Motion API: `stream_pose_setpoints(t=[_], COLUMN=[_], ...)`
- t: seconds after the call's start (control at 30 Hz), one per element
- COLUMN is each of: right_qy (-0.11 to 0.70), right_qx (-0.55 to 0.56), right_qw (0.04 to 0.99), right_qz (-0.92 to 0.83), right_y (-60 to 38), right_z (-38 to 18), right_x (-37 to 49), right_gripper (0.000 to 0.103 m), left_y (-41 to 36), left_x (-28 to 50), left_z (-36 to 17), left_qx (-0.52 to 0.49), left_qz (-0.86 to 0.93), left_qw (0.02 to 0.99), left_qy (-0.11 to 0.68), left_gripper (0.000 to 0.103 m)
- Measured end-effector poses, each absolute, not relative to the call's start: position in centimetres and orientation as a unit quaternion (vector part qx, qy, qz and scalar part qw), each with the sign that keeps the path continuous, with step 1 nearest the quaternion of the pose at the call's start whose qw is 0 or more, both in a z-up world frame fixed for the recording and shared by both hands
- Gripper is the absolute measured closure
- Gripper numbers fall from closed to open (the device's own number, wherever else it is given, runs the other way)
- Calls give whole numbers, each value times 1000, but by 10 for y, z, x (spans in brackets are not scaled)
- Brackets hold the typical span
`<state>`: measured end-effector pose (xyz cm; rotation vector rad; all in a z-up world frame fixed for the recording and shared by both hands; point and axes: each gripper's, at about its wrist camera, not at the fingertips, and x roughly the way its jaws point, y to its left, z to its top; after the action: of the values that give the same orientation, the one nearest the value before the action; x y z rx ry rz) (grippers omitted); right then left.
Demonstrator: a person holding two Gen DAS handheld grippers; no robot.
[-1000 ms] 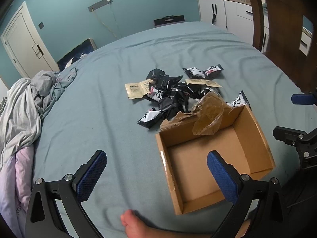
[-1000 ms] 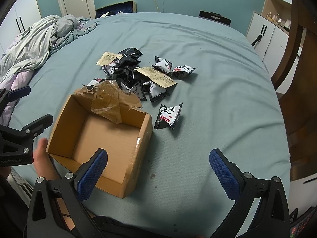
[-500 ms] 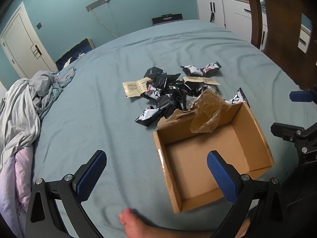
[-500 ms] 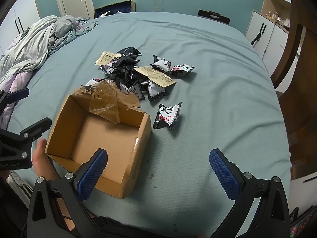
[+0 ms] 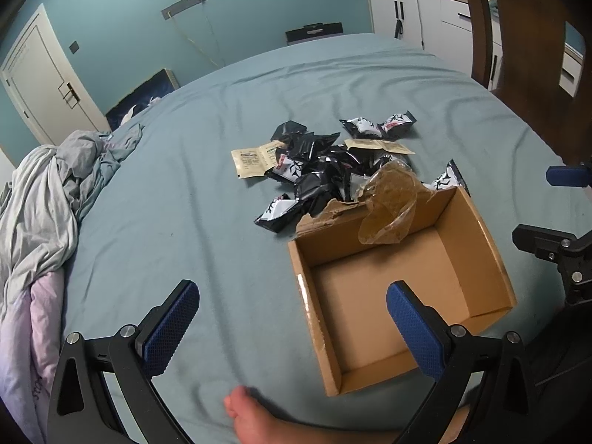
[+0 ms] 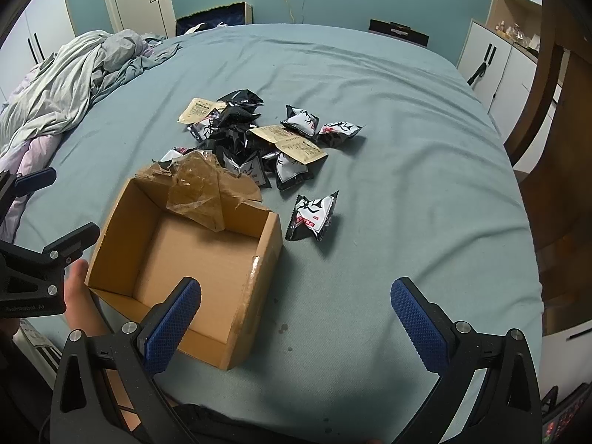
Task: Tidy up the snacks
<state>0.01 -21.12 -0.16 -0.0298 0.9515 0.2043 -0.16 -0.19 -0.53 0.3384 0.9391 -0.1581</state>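
Over the last second we see little change: both views creep slightly. The left tool [image 5: 292, 318] and right tool [image 6: 296, 312] stay spread, empty. Snack packets [image 6: 259, 140] remain on the bed [image 6: 407, 111], beyond the empty cardboard box [image 6: 259, 277]; sorting has not started.

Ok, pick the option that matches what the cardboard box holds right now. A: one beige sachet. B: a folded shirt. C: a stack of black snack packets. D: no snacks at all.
D: the cardboard box shows only its bare brown floor, with crumpled tape hanging over its far wall, while the snack packets all lie on the bed outside it.
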Motion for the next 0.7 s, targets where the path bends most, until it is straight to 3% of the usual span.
stream_pose_setpoints(t=[0.7], right_qy=[461], right_qx=[-16], right_qw=[882], right_qz=[97], right_y=[-210], right_z=[-2], right_x=[1], right_gripper=[0], left_y=[-2], left_x=[0], left_z=[-9], left_qx=[159], left_qz=[-79], left_qw=[871], left_qy=[459], left_gripper=[0])
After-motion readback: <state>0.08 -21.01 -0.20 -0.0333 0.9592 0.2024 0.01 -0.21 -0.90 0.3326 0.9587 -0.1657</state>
